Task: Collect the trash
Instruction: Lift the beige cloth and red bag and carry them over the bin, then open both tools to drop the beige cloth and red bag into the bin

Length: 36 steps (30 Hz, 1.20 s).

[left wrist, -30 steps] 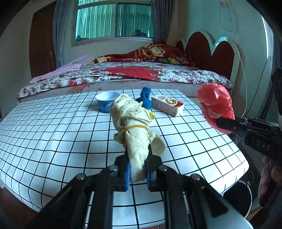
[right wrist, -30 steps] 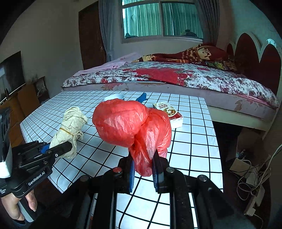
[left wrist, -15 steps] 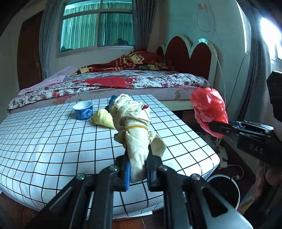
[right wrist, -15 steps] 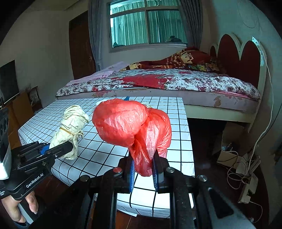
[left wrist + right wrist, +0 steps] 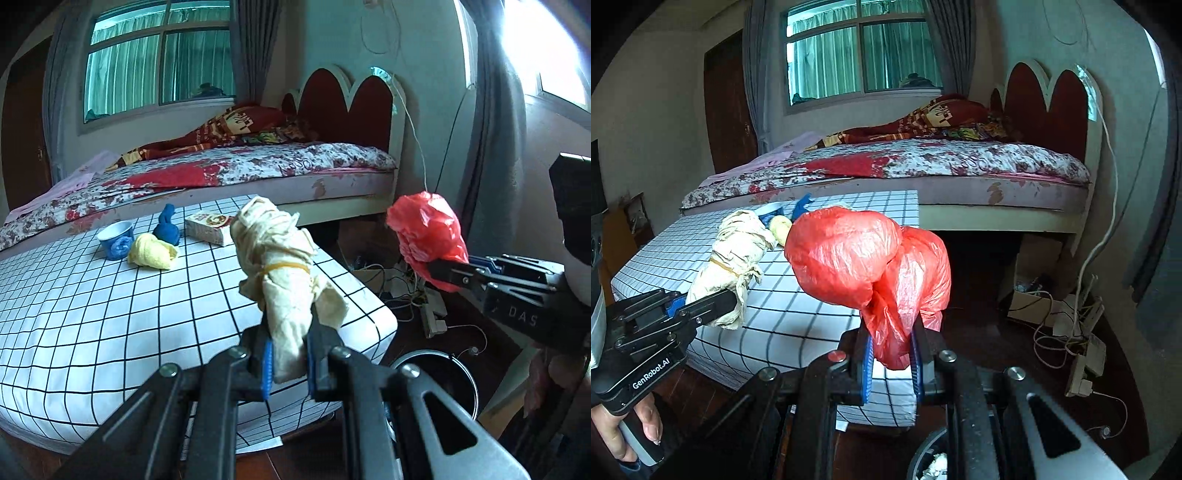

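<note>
My left gripper point(image 5: 288, 363) is shut on a beige cloth bundle point(image 5: 279, 258) tied with a rubber band, held in the air past the table's right corner. My right gripper point(image 5: 892, 363) is shut on a knotted red plastic bag point(image 5: 864, 262). The red bag point(image 5: 428, 232) also shows at the right of the left wrist view, and the bundle point(image 5: 737, 254) at the left of the right wrist view. A black round trash bin point(image 5: 439, 380) stands on the floor below both grippers; its rim point(image 5: 925, 459) shows low in the right wrist view.
The checkered table point(image 5: 92, 314) carries a blue cup point(image 5: 116, 238), a yellow wad point(image 5: 153, 253), a blue wad point(image 5: 168, 229) and a small carton point(image 5: 208, 229). A bed point(image 5: 923, 166) stands behind. Cables and a power strip point(image 5: 1082, 365) lie on the floor at right.
Both grippers have moved right and back off the table with their loads. The floor and the trash bin have come into view below them.
</note>
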Each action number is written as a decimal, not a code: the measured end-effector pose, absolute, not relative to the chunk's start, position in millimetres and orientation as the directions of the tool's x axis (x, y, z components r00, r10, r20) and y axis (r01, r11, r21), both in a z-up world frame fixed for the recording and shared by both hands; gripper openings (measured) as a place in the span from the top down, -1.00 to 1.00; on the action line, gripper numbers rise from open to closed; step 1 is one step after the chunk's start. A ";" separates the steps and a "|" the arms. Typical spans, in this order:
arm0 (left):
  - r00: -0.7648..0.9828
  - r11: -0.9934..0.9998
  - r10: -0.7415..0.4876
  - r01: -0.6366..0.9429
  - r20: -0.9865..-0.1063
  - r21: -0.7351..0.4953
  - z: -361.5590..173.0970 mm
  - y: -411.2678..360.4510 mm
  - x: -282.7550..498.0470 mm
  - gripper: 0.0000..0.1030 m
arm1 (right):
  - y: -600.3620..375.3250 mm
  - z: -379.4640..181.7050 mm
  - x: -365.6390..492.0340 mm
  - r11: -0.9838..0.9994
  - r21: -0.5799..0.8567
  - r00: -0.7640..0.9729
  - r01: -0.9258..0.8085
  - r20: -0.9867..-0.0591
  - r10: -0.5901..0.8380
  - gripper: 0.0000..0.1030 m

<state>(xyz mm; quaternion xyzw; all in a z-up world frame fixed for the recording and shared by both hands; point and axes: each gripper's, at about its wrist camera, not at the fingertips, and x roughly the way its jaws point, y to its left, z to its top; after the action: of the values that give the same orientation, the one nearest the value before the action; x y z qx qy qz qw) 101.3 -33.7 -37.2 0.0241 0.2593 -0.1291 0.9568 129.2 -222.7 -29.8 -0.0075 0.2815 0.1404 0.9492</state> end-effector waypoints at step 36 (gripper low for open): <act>0.553 0.784 -0.495 0.616 -0.671 -0.071 -136.5 -198.7 77.9 0.70 | -368.5 -146.6 70.6 0.998 0.045 0.672 -0.044 -0.738 0.063 0.66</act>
<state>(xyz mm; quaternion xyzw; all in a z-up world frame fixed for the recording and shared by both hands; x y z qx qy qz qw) 77.9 -198.7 -136.5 0.0865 0.3513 -0.3167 0.8768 70.6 -368.5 -146.6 0.0117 0.4039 0.0294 0.9142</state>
